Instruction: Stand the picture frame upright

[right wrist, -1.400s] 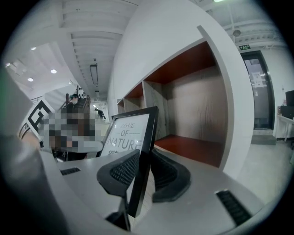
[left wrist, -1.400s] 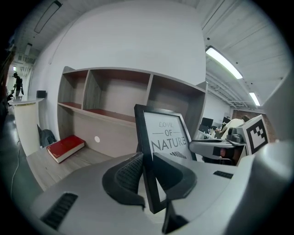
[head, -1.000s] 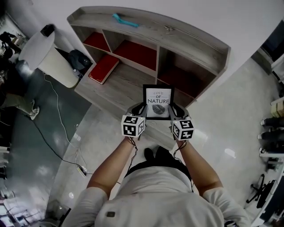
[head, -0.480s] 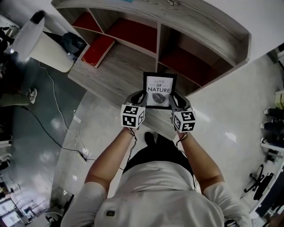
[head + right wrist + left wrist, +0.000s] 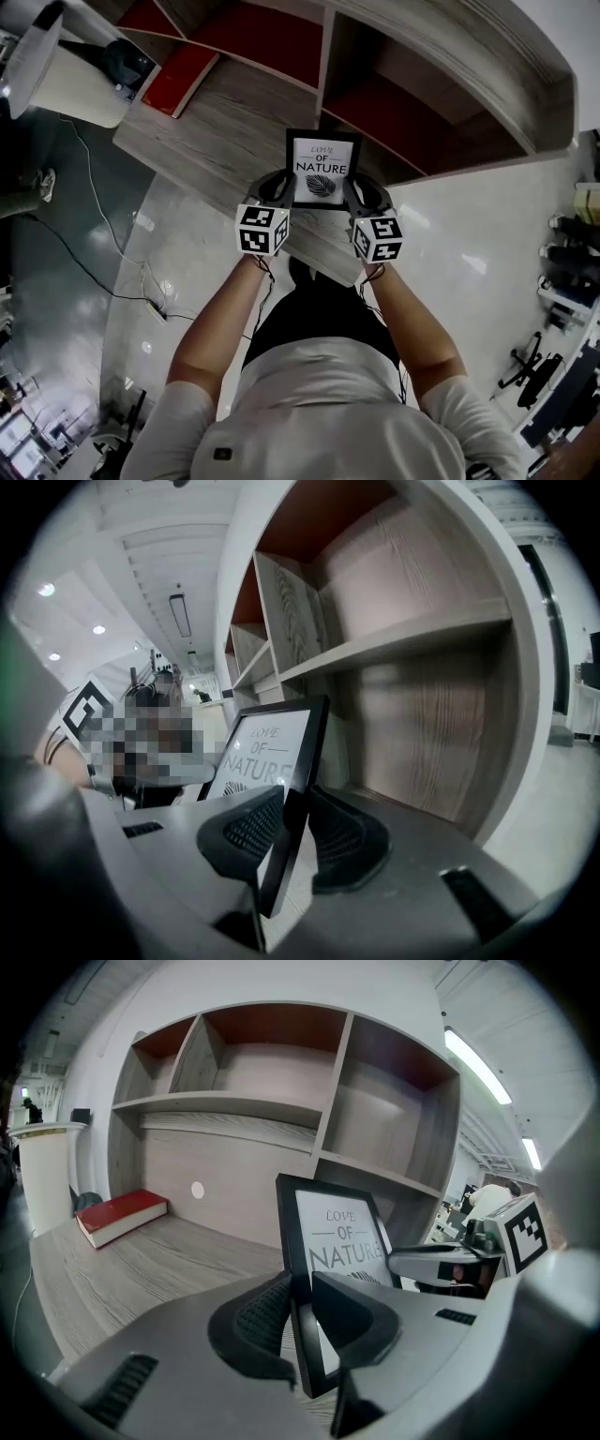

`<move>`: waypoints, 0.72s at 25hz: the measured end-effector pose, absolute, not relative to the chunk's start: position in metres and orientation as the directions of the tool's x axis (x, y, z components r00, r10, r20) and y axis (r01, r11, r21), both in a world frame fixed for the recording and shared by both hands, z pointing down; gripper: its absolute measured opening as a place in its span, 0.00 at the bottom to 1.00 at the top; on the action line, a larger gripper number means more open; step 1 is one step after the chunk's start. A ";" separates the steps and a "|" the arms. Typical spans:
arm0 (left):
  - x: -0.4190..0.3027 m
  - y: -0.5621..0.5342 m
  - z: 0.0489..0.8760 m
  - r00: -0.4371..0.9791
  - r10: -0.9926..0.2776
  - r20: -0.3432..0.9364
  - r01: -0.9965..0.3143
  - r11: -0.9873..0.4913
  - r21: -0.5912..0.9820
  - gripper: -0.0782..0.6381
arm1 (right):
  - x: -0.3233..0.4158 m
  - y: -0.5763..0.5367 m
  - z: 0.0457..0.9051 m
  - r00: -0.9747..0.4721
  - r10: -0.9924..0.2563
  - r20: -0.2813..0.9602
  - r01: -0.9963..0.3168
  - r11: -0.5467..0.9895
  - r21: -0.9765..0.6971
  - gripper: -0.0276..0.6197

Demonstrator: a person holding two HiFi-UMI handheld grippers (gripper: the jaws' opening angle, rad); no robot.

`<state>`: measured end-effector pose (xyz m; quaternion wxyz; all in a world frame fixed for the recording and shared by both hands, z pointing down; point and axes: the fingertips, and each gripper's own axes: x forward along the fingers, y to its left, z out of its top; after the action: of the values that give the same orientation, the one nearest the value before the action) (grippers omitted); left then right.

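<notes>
The picture frame [image 5: 322, 169] is held upright over the desk [image 5: 206, 141] at 12 o'clock. The left gripper [image 5: 279, 190], jaws narrowly parted, clamps its 9 o'clock edge; the right gripper [image 5: 353, 193] likewise clamps its 3 o'clock edge.

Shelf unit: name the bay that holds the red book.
The wide lower-left bay, under the long shelf board: the red book lies flat at its left end. The other bays in view show no book.
</notes>
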<state>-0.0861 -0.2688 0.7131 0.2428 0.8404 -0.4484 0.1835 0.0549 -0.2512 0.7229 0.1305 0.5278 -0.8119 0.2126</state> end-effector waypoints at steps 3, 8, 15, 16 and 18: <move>-0.086 -0.282 0.727 0.531 -0.661 0.530 -0.843 -0.474 0.254 0.22 | 0.055 -0.265 0.735 -0.412 -0.795 0.444 -0.911 0.357 -0.206 0.18; -0.099 -0.298 0.744 0.502 -0.671 0.545 -0.863 -0.433 0.262 0.22 | 0.042 -0.283 0.749 -0.441 -0.783 0.439 -0.897 0.371 -0.240 0.18; -0.094 -0.322 0.758 0.493 -0.678 0.545 -0.869 -0.408 0.279 0.22 | 0.050 -0.307 0.760 -0.459 -0.755 0.468 -0.888 0.399 -0.226 0.18; -0.096 -0.325 0.759 0.491 -0.678 0.547 -0.871 -0.407 0.277 0.22 | 0.048 -0.310 0.762 -0.462 -0.752 0.470 -0.887 0.402 -0.228 0.17; -0.098 -0.330 0.764 0.487 -0.676 0.553 -0.872 -0.405 0.274 0.22 | 0.045 -0.314 0.766 -0.468 -0.746 0.475 -0.884 0.409 -0.228 0.17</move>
<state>-0.0982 -0.3303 0.7635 0.2719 0.8183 -0.4730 0.1807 0.0454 -0.3143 0.7659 0.1509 0.4933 -0.8256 0.2285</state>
